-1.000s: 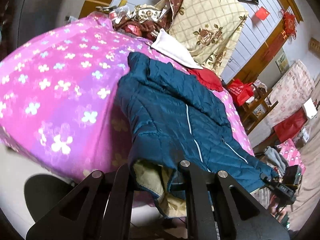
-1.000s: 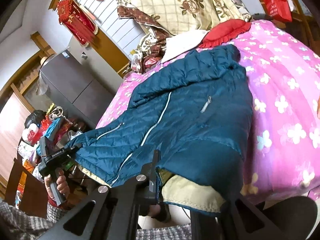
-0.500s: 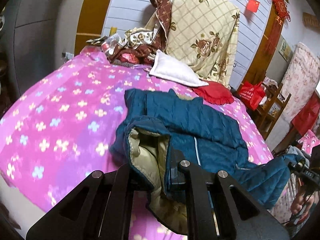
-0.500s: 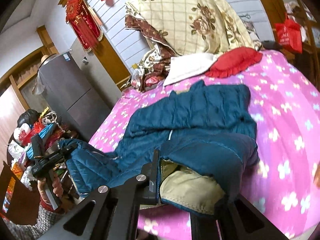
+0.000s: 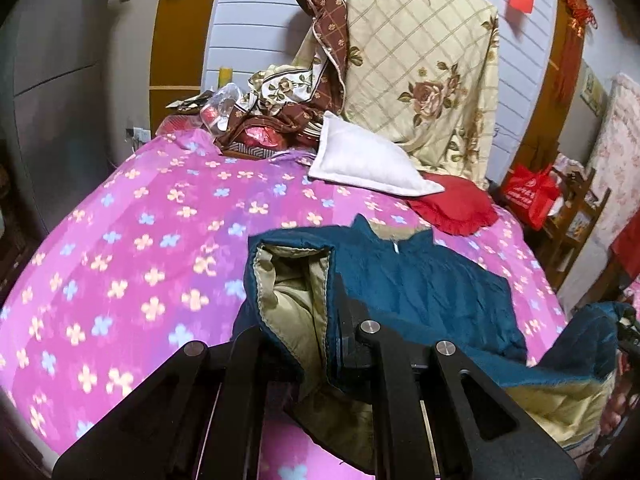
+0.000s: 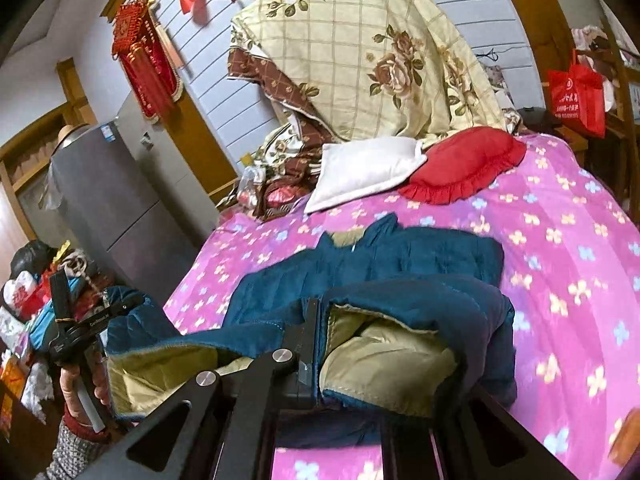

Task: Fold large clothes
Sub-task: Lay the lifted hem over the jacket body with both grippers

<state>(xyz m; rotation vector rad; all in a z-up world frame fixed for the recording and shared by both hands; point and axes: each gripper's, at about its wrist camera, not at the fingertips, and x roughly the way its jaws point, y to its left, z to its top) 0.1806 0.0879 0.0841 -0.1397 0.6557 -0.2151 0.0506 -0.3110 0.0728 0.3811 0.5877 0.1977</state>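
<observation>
Your left gripper (image 5: 332, 344) and right gripper (image 6: 316, 344) each clench the jacket (image 5: 420, 280) hem, lining up; its collar lies ahead toward frame centre on the bedspread (image 5: 120, 248), equally far from both hands.

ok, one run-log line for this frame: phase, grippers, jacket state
phase: folding hem toward collar | left gripper: shut on jacket | right gripper: shut on jacket | hem lifted, lining showing | collar on bedspread

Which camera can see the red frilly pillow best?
The right wrist view. There the red pillow shows whole, frilled edge and all, lying on the pink flowered bedspread with only a corner under the white pillow. In the left wrist view the red pillow looks smaller, with the white pillow covering more of it.
</observation>
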